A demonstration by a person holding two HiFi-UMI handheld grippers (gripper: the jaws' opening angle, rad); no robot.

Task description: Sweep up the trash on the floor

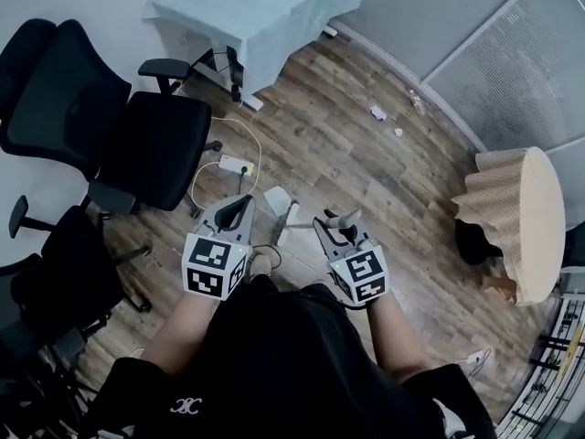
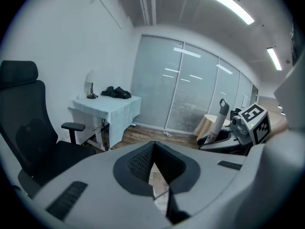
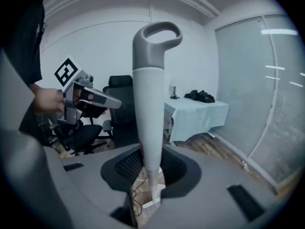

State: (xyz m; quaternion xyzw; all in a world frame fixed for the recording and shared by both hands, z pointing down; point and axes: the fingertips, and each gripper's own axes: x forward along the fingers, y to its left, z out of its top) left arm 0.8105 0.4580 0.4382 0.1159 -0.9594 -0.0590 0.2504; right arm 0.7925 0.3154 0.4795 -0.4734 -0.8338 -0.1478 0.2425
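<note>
White broom handle [image 3: 148, 113] stands upright, pinched by the fingers of the right gripper [image 3: 150, 170]. The left gripper [image 2: 153, 162] has its fingers pressed together on nothing. The trash [image 1: 377, 112], perhaps paper scraps, lies on the wooden floor [image 1: 338, 144], well apart from both.

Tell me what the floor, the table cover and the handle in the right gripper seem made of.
Floor: wood or wood-look planks, grain and seams visible. Table cover: pale cloth, hanging in folds. Handle: probably smooth plastic, white with grey loop.
</note>
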